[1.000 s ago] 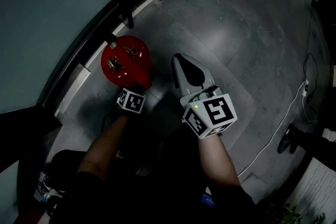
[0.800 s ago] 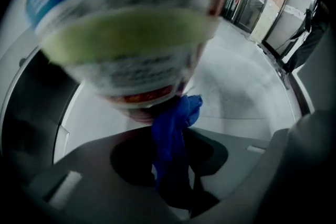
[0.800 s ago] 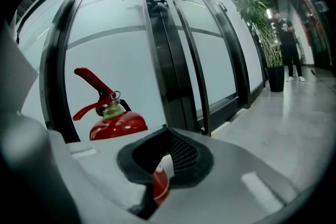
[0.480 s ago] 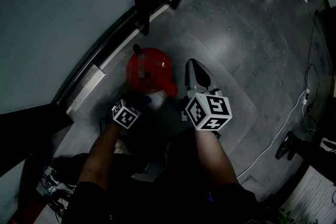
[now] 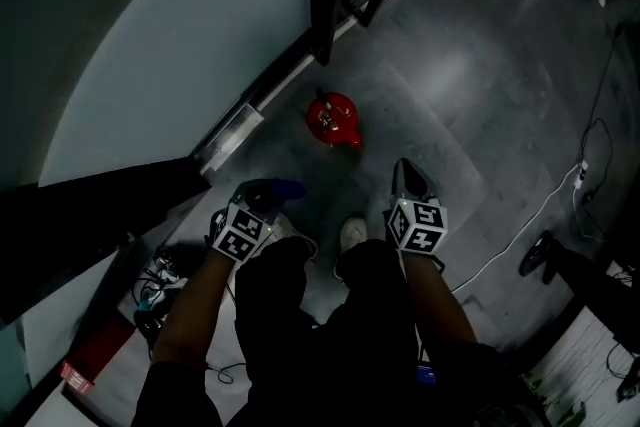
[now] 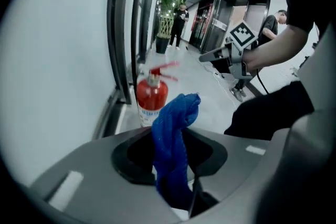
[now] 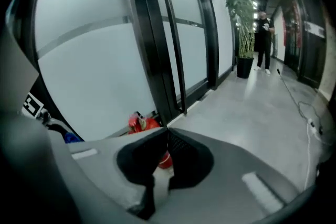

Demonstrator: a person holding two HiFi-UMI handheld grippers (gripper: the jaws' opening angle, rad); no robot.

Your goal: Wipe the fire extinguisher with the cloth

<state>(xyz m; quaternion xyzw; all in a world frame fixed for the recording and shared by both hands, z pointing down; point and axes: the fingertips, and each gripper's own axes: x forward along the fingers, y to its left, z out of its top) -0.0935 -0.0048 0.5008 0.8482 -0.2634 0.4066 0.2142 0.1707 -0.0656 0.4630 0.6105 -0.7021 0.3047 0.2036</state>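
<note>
Left gripper (image 5: 262, 205) clamps cloth (image 6: 173, 128) (right gripper (image 5: 404, 175) closed, empty). Extinguisher (image 5: 333, 120) stands well apart, farther off; wiping likely requires approach first.

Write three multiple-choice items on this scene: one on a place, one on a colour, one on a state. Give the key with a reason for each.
1. Where is the fire extinguisher?
A. Upright on the floor, beside the dark frame of the glass wall
B. On a shelf
C. Lying on its side on a table

2. What colour is the cloth?
A. White
B. Blue
C. Yellow

3. What state are the right tongs in?
A. Shut on the cloth
B. Wide open
C. Shut, with nothing between them

Key:
1 A, since the head view and left gripper view show it standing on the floor by the frame.
2 B, since the cloth pinched in the left tongs is plainly blue.
3 C, since the right gripper view shows the tips meeting with nothing held.
</note>
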